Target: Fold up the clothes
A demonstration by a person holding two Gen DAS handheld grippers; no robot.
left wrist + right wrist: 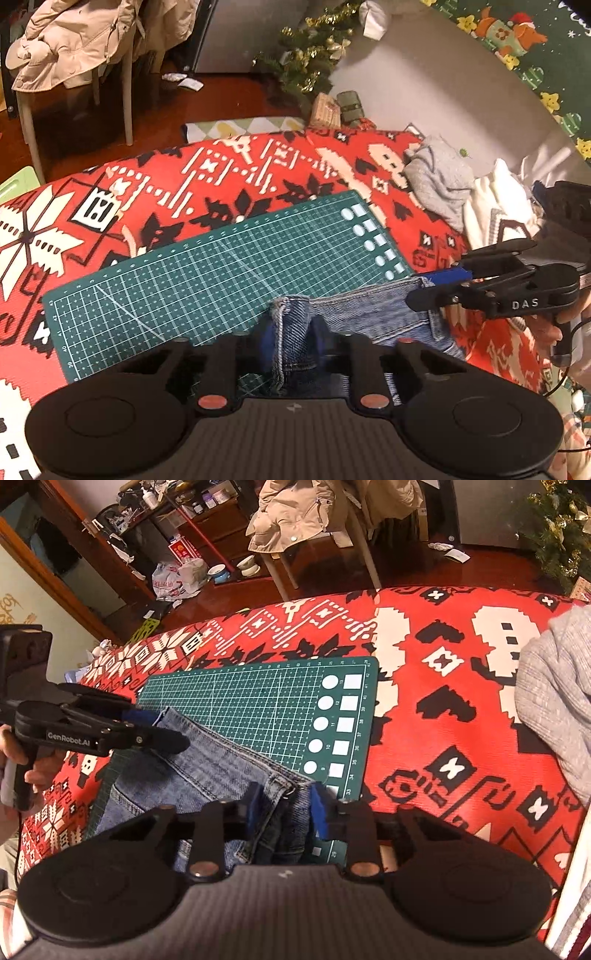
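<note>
Left gripper (293, 341), mine: both blue pads pinched on one corner of the jeans' (369, 314) waistband, jaws nearly together with bunched denim filling the gap. Right gripper (284, 814), mine: likewise narrow, its blue pads clamped on the opposite waistband corner, a belt loop and rivet showing between them. Jeans: light blue denim, waistband drawn roughly taut from one gripper to the other, body of the garment lying over the near edge of the cutting mat (207, 266) and onto the cloth below it; a back pocket shows in the right wrist view. Cutting mat: dark green, white grid, a column of white circles and squares along one short edge, lying flat. Blanket (443, 657): red with white and black knitted-style pattern, spread beneath the mat. Grey knit garment (439, 181): crumpled on the blanket, well apart from the jeans, white fabric (498, 199) heaped just beside it. Beyond: dark wooden floor, chair (354, 550) draped with a beige jacket (295, 513), small decorated Christmas tree (310, 55).
</note>
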